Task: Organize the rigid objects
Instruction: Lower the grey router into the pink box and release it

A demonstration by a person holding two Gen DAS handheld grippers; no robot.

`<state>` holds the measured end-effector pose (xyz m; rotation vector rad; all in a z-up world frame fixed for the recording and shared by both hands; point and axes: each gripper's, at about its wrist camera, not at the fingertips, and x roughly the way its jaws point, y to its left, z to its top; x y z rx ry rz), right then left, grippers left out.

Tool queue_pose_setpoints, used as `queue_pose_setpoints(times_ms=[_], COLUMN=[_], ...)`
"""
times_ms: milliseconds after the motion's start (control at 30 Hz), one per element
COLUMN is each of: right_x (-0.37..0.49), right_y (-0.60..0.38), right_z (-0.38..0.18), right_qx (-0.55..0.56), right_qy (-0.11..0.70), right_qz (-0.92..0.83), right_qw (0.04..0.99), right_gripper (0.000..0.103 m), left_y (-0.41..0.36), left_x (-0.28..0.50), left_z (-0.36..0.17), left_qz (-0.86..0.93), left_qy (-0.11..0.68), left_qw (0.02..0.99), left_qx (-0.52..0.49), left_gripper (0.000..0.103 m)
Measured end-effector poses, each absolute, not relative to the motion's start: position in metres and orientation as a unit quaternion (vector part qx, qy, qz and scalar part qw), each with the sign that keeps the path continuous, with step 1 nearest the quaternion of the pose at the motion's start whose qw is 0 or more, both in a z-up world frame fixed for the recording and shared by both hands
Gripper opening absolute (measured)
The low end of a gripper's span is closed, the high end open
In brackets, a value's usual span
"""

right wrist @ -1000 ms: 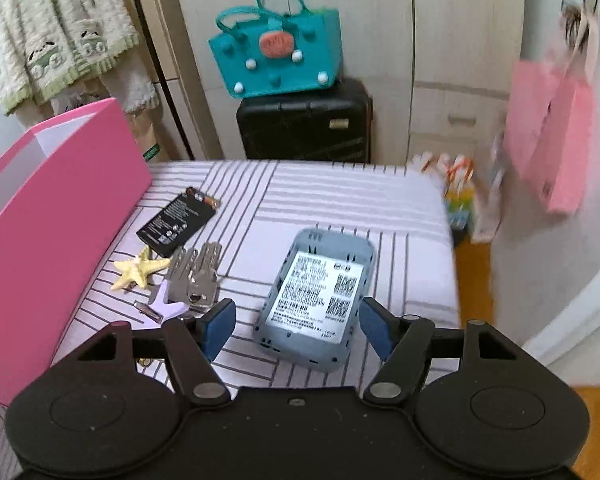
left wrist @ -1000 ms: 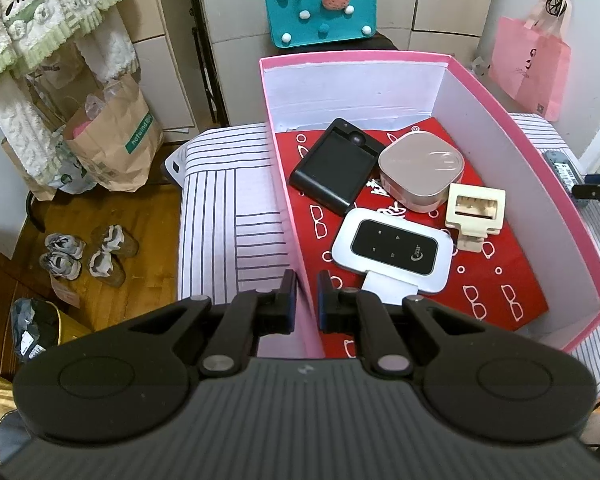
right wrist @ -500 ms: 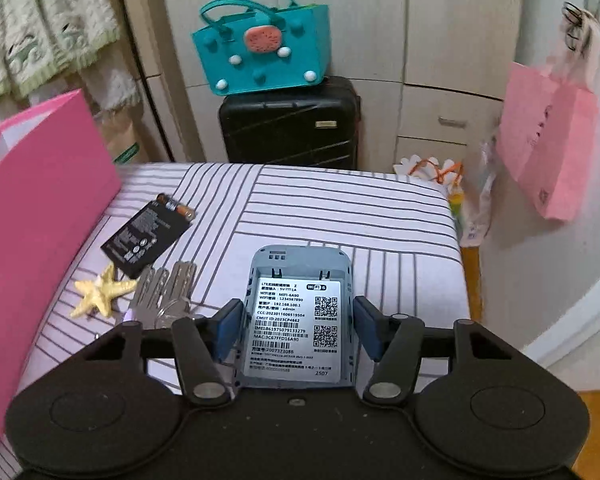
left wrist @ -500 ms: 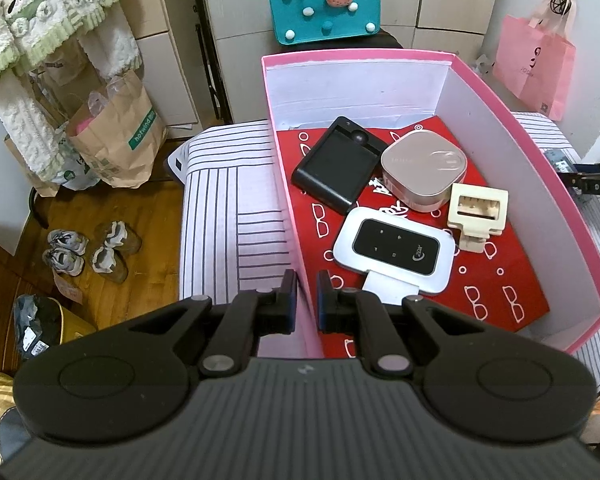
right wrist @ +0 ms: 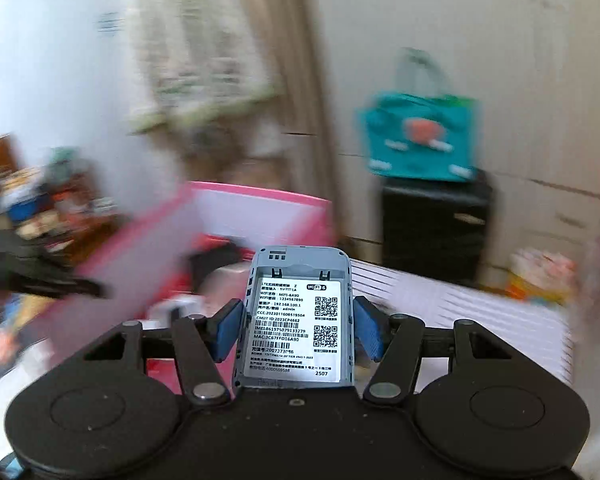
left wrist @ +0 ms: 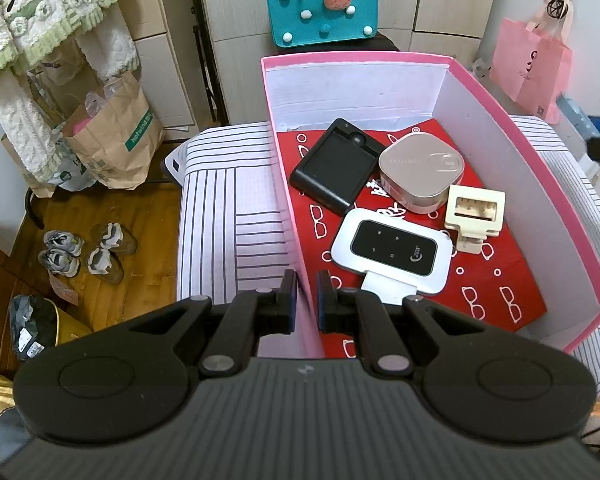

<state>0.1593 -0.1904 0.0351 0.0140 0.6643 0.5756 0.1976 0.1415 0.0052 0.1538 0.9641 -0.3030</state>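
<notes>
Grey plastic router shell, stiff, light and slick, sits clamped by its long edges in the right tongs just beside the pink box, whose near wall the left tongs pinch, steadying it.

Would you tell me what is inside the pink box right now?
The pink box holds a black case, beige square case, cream clip and white router on red paper; anything beneath is hidden.
</notes>
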Motion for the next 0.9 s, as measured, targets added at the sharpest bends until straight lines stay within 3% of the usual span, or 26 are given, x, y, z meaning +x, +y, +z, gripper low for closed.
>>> queue_pose_setpoints(times_ms=[333, 500, 900], right_x=[0.185, 0.201, 0.195], right_y=[-0.09, -0.075, -0.048], right_z=[0.011, -0.001, 0.0], right_qx=[-0.108, -0.111, -0.222], right_qy=[0.422, 0.478, 0.511], right_qz=[0.415, 0.432, 0.41], right_qw=[0.799, 0.757, 0.722], right_gripper=[0.065, 0.065, 0.066], left_y=[0.143, 0.144, 0.147], left_x=[0.197, 0.198, 0.198], left_z=[0.004, 0.003, 0.003], left_qz=[-0.155, -0.162, -0.169], left_qy=[0.459, 0.456, 0.455], left_qw=[0.872, 0.872, 0.872], left_qx=[0.074, 0.073, 0.069], left_gripper=[0.01, 0.01, 0.011])
